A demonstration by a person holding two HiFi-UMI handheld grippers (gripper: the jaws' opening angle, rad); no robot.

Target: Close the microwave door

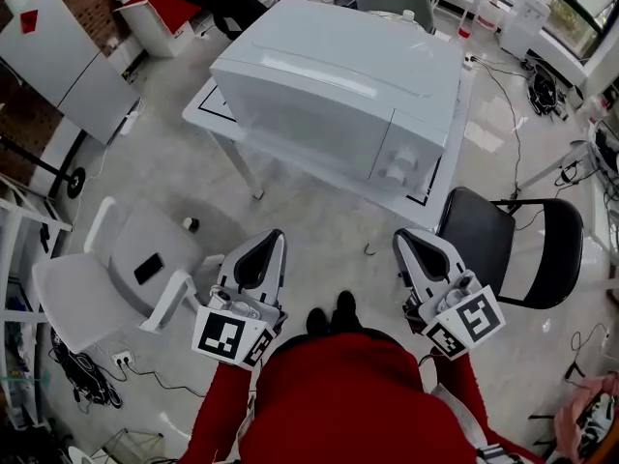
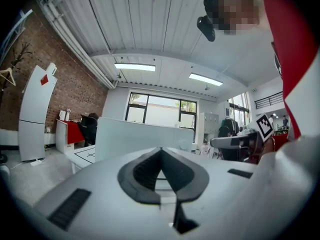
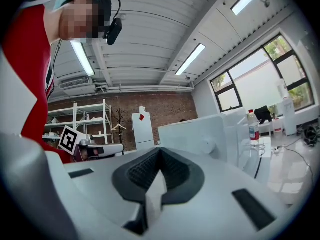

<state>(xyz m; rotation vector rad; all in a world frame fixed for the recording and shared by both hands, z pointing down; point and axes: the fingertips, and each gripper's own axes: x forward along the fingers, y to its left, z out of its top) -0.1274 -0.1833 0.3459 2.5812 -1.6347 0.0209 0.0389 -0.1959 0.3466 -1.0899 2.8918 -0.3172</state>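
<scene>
A white microwave (image 1: 329, 85) stands on a white table (image 1: 208, 114), and its door (image 1: 309, 129) lies flat against the front, beside the knob panel (image 1: 401, 158). Both grippers hang low near the person's red top, well short of the microwave. My left gripper (image 1: 278, 233) is shut with nothing between its jaws, and the left gripper view shows its tips (image 2: 161, 149) pointing at the microwave (image 2: 140, 139). My right gripper (image 1: 399, 237) is likewise shut and empty, its tips (image 3: 160, 149) aimed toward the microwave (image 3: 200, 134).
A white chair (image 1: 106, 278) with a black phone (image 1: 148, 268) stands at the left. At the right is a black chair (image 1: 532, 249). A small object (image 1: 191, 224) and a hook (image 1: 370, 250) lie on the floor. A bottle (image 3: 253, 125) stands on the table.
</scene>
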